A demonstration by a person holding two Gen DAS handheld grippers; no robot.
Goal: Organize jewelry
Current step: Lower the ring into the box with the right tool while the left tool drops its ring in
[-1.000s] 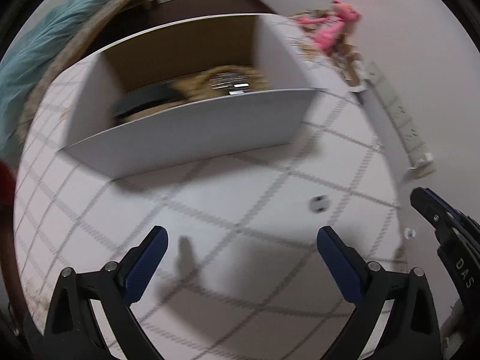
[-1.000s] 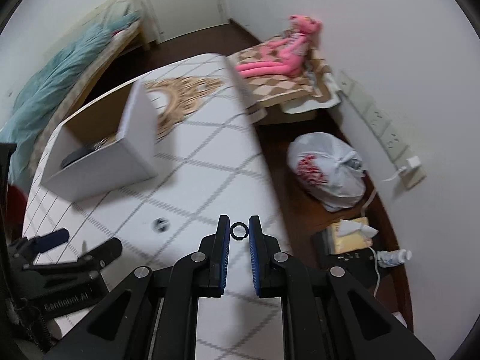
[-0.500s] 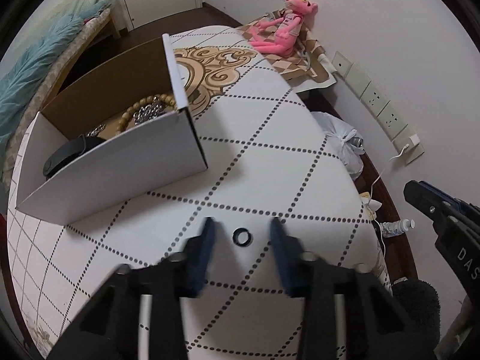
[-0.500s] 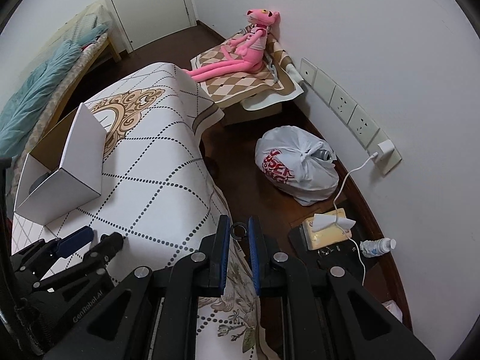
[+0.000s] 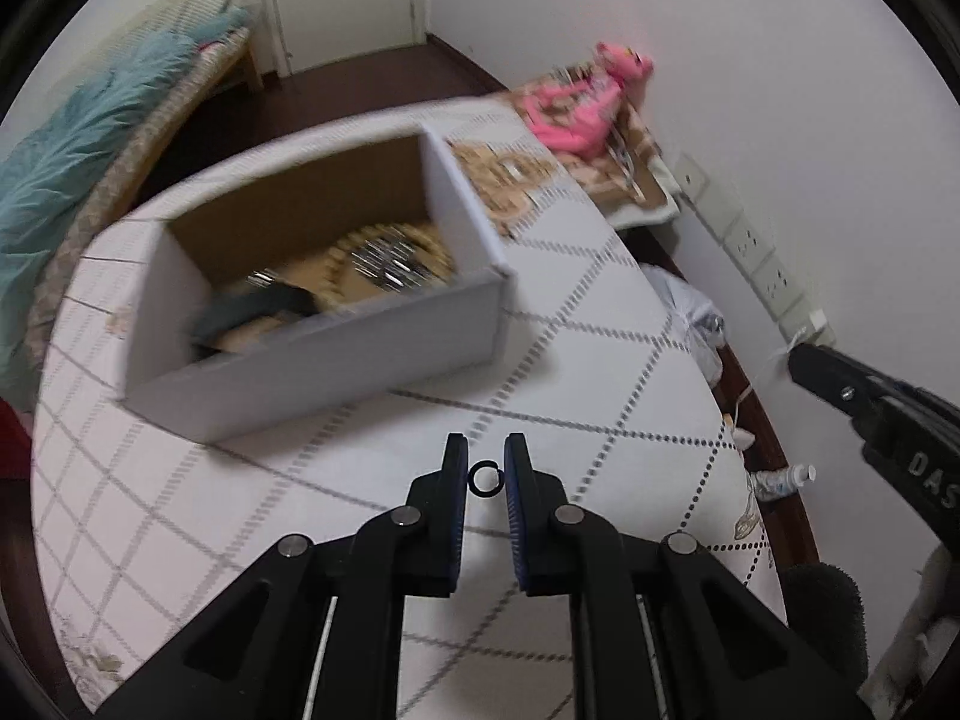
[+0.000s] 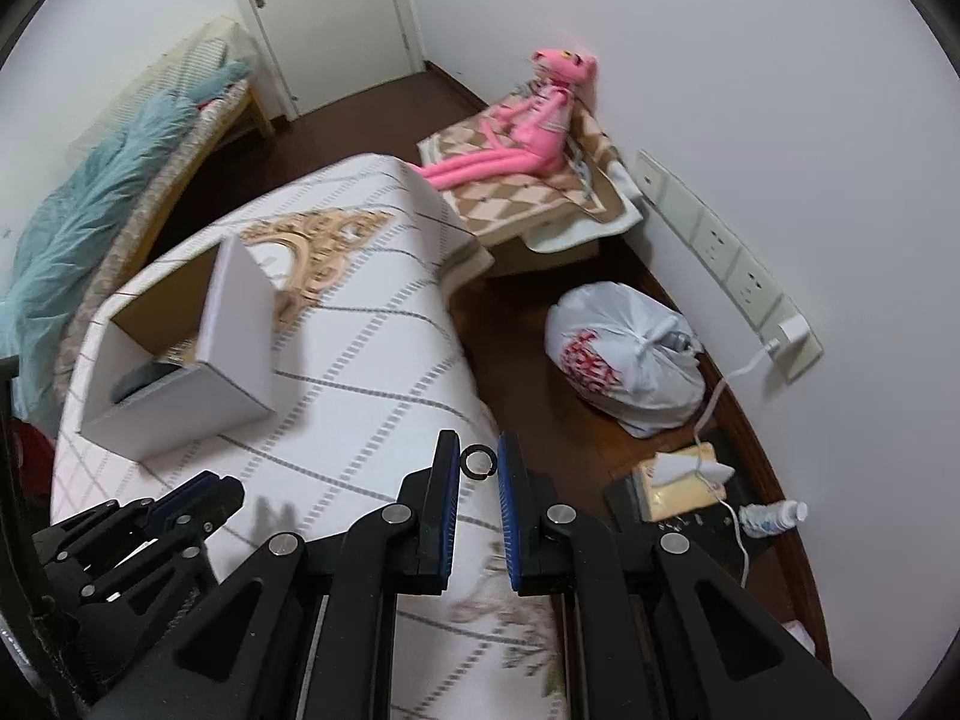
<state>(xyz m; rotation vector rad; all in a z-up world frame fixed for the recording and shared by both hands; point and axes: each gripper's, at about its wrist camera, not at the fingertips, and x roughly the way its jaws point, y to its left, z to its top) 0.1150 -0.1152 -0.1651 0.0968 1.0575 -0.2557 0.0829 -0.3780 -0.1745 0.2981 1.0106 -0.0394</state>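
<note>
My left gripper (image 5: 486,468) is shut on a small black ring (image 5: 485,477), held just above the white checked tablecloth (image 5: 600,384), in front of the white cardboard box (image 5: 336,360). The box holds a bead bracelet (image 5: 342,252), silver jewelry (image 5: 387,261) and a dark band (image 5: 258,306). My right gripper (image 6: 478,461) is shut on another black ring (image 6: 478,461), held near the table's right edge. The box also shows in the right wrist view (image 6: 180,384), far left. The left gripper shows there too (image 6: 198,498), lower left.
The round table's right edge (image 6: 474,372) drops to a dark floor with a white plastic bag (image 6: 630,354), a tissue box (image 6: 678,480) and a bottle (image 6: 774,516). A pink plush toy (image 6: 528,120) sits by the wall. A bed (image 6: 90,228) lies at left.
My left gripper has closed on the black ring that lay on the cloth and lifted it, turning toward the box. My right gripper has kept its ring and swung back over the table edge.
</note>
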